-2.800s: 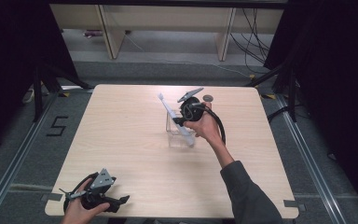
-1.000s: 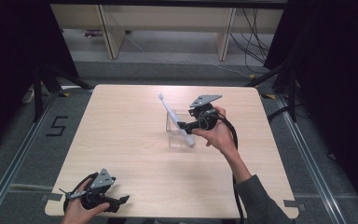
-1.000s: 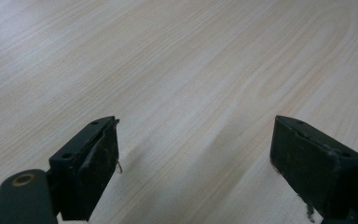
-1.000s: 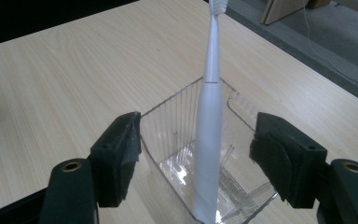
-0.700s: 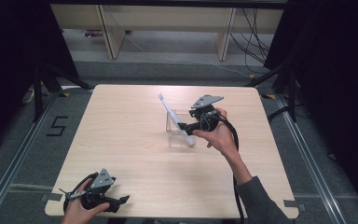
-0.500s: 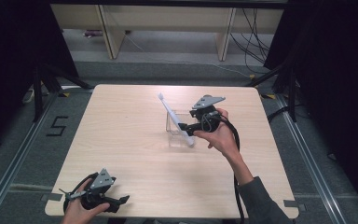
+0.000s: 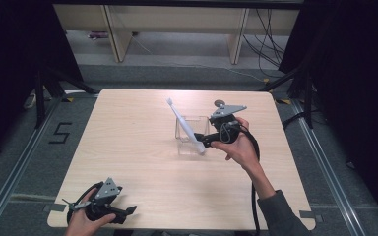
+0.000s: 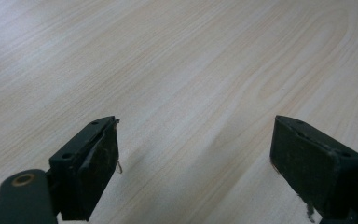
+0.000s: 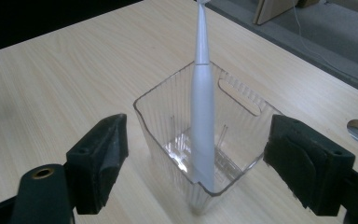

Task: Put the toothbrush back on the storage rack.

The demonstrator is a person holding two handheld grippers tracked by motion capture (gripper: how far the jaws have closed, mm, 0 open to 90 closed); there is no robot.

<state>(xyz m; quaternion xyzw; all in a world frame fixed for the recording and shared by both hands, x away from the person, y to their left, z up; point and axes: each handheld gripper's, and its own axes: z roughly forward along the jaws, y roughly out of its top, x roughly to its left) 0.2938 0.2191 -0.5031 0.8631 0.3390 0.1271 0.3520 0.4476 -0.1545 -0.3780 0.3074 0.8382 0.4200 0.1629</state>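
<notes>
Right gripper view: white toothbrush point(image 9: 202, 126) leaning in clear ribbed bin point(image 9: 242, 112), jaws just spread, released.

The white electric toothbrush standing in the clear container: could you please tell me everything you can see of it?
The white electric toothbrush is slim and looks like matte plastic: a thicker handle below, a narrow neck above. Its base rests inside the clear ribbed container, and it leans against the container's near rim, tilted with its head up and away in the high view. The right gripper stands open on either side, its jaws having just opened, the pads clear of it.
</notes>
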